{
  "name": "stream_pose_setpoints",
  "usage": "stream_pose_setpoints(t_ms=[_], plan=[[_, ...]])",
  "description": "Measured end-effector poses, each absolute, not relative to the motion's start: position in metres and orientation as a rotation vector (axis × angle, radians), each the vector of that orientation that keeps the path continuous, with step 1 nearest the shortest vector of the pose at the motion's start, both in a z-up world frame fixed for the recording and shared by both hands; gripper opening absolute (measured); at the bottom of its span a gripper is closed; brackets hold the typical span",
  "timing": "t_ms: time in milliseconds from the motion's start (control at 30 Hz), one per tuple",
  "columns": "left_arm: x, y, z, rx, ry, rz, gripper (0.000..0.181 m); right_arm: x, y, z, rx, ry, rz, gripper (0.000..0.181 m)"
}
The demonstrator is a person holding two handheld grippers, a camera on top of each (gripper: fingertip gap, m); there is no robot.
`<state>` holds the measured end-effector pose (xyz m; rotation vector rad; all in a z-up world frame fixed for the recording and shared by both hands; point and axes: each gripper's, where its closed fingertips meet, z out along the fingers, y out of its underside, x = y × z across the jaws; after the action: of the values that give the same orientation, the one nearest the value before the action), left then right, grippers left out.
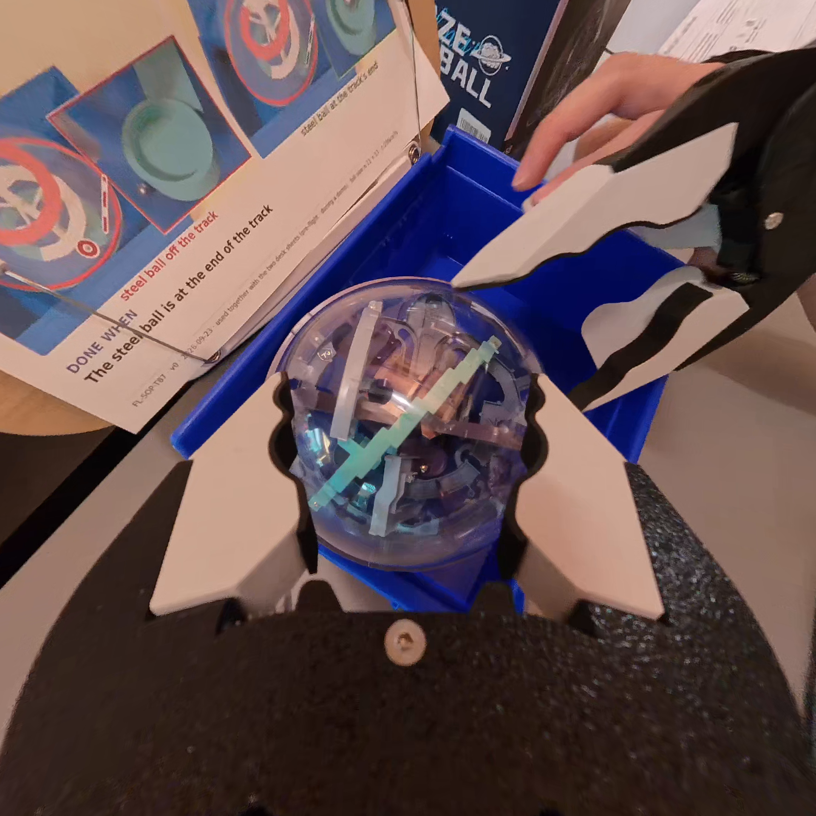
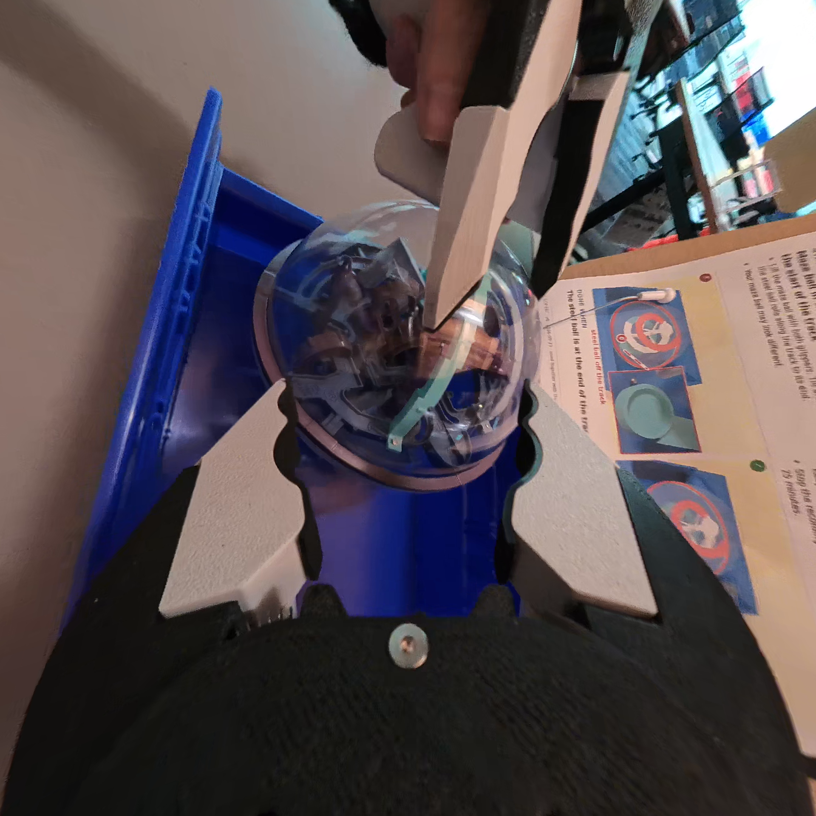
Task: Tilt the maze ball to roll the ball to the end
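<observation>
A: Left wrist view shows the maze ball (image 1: 408, 424) between the two fingers of the left gripper (image 1: 408, 384). It is a clear sphere with grey tracks and a teal stair-like track (image 1: 397, 424) inside, and it sits over the blue bin (image 1: 441, 212).

B: Is the left gripper holding it?

A: Its pads touch both sides of the sphere, so I judge it is clenched on the maze ball. The right gripper (image 2: 406, 388) is spread wide at the sphere's sides; I cannot say whether its pads touch.

B: Which step is this?

A: Probably the taking of the sphere with both grippers, before tilting. I cannot find the steel ball.

B: And next?

A: The right gripper should close, then both lift and tilt slowly. An instruction sheet (image 1: 247, 229) lies beyond the left finger.
</observation>
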<state>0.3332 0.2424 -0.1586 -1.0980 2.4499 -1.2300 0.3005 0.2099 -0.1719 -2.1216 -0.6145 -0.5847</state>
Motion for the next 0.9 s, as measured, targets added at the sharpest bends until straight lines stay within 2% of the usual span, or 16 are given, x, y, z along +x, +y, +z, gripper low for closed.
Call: stream_pose_setpoints(t_ms=[67, 233, 300, 333, 367, 400, 500, 633, 700, 800, 900], plan=[[0.335, 0.244, -0.16, -1.175, 2.451, -1.237, 0.104, 0.302, 0.203, -0.168, -2.088, -0.634, -0.657, 0.092], [0.342, 0.249, -0.165, -1.422, 2.377, -1.319, 0.107, 0.299, 0.189, -0.17, -2.043, -0.711, -0.796, 0.059], [0.343, 0.252, -0.166, -1.488, 2.346, -1.345, 0.107, 0.299, 0.185, -0.169, -2.052, -0.7, -0.825, 0.055], [0.343, 0.253, -0.166, -1.511, 2.333, -1.356, 0.107, 0.298, 0.183, -0.17, -2.063, -0.702, -0.816, 0.061], [0.343, 0.255, -0.166, -1.535, 2.322, -1.362, 0.107, 0.296, 0.179, -0.177, -2.106, -0.735, -0.799, 0.084], [0.342, 0.256, -0.166, -1.557, 2.315, -1.369, 0.107, 0.299, 0.174, -0.182, -2.147, -0.742, -0.816, 0.091], [0.342, 0.257, -0.167, -1.575, 2.298, -1.389, 0.108, 0.311, 0.17, -0.191, -2.223, -0.64, -0.821, 0.097], [0.343, 0.255, -0.168, -1.571, 2.304, -1.407, 0.11, 0.318, 0.191, -0.191, -2.172, -0.462, -0.641, 0.096], [0.343, 0.255, -0.168, -1.544, 2.314, -1.425, 0.111, 0.327, 0.19, -0.2, -2.253, -0.428, -0.613, 0.104], [0.342, 0.257, -0.168, -1.468, 2.333, -1.419, 0.119, 0.327, 0.193, -0.207, -2.302, -0.451, -0.576, 0.105], [0.339, 0.26, -0.163, -1.335, 2.36, -1.378, 0.115, 0.327, 0.196, -0.207, -2.312, -0.449, -0.541, 0.107]])
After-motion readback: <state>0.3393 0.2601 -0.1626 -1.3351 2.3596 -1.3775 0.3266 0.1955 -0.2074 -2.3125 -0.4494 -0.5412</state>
